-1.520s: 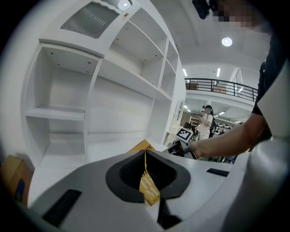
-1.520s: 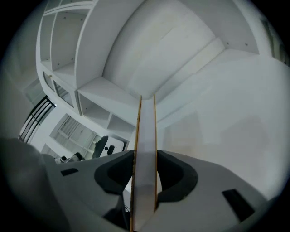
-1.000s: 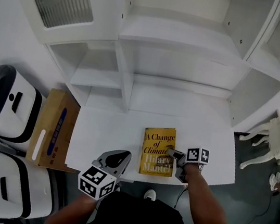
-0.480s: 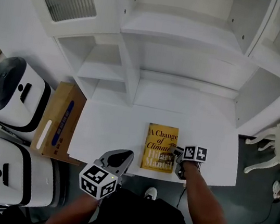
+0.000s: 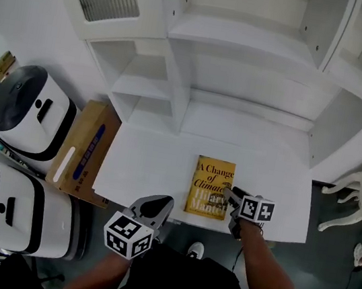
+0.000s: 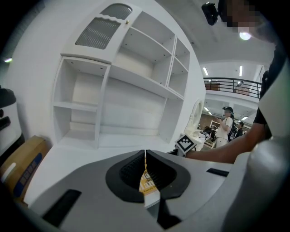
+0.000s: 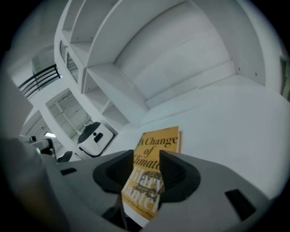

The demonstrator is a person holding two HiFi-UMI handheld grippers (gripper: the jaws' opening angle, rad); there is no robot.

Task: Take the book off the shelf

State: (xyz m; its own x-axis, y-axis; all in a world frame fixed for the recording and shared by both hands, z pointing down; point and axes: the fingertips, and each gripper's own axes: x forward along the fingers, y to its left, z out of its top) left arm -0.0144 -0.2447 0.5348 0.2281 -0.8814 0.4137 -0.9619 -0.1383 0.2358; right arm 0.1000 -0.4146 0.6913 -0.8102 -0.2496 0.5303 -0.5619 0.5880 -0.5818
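Two white machines [image 5: 23,105] with dark bands stand at the far left, and next to them we see a cardboard box [image 5: 84,152] just beside the left edge of the white counter [image 5: 140,168]. Behind the counter rises the white shelf unit [image 5: 175,95].

Near the counter's front edge we find the left gripper [image 5: 163,202]. Its jaws are pressed together with nothing clamped between them.

To its right lies the book [image 5: 212,183], yellow and flat on the counter in front of the shelf unit. Its cover faces up and its lower edge is close to the counter's front edge.

Over the book's right side sits the right gripper [image 5: 226,194]. Its jaws stand apart and released, and in the right gripper view we see the cover through the gap between them. We cannot tell whether it touches the book.
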